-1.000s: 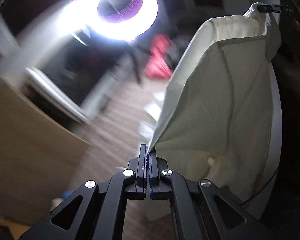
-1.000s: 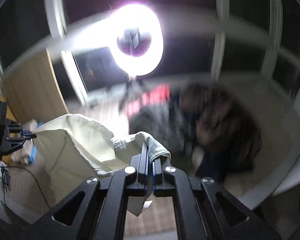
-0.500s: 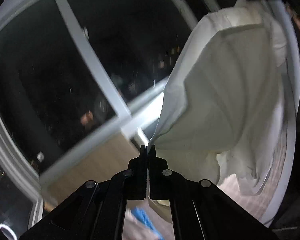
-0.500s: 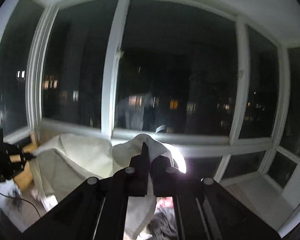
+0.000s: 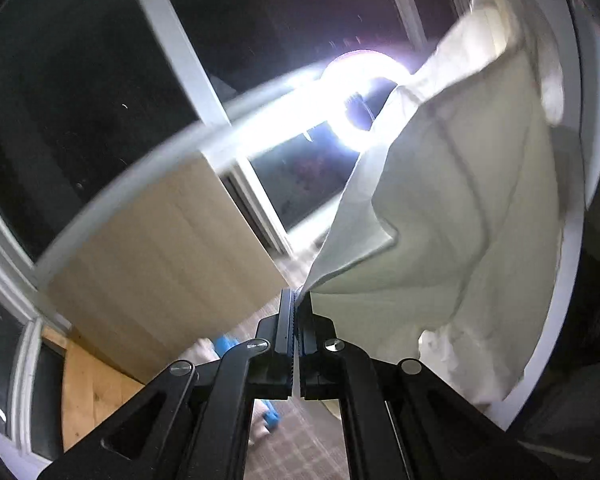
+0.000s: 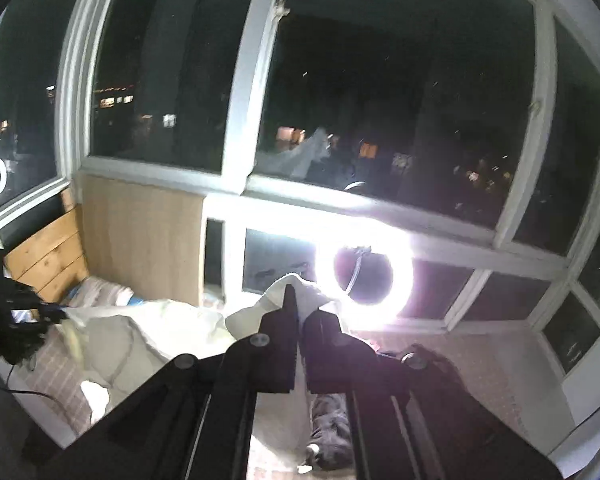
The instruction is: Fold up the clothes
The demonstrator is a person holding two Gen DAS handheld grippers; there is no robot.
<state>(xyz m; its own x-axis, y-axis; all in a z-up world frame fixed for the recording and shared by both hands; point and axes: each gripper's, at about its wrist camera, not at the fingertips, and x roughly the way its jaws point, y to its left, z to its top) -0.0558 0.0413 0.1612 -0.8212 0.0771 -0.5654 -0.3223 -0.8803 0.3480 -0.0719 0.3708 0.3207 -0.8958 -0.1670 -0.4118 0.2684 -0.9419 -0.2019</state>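
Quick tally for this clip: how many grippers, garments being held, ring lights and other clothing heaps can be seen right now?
Grippers: 2, the left gripper and the right gripper, each shut on the garment.
Held garments: 1, the cream garment, stretched between them.
Ring lights: 1, the lit ring light.
Other clothing heaps: 1, a dark clothing pile on the floor.
Total: 5

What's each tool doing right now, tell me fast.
Left tool: closed, pinching a corner of the white garment.
Right tool: closed, holding another part of the same white garment.
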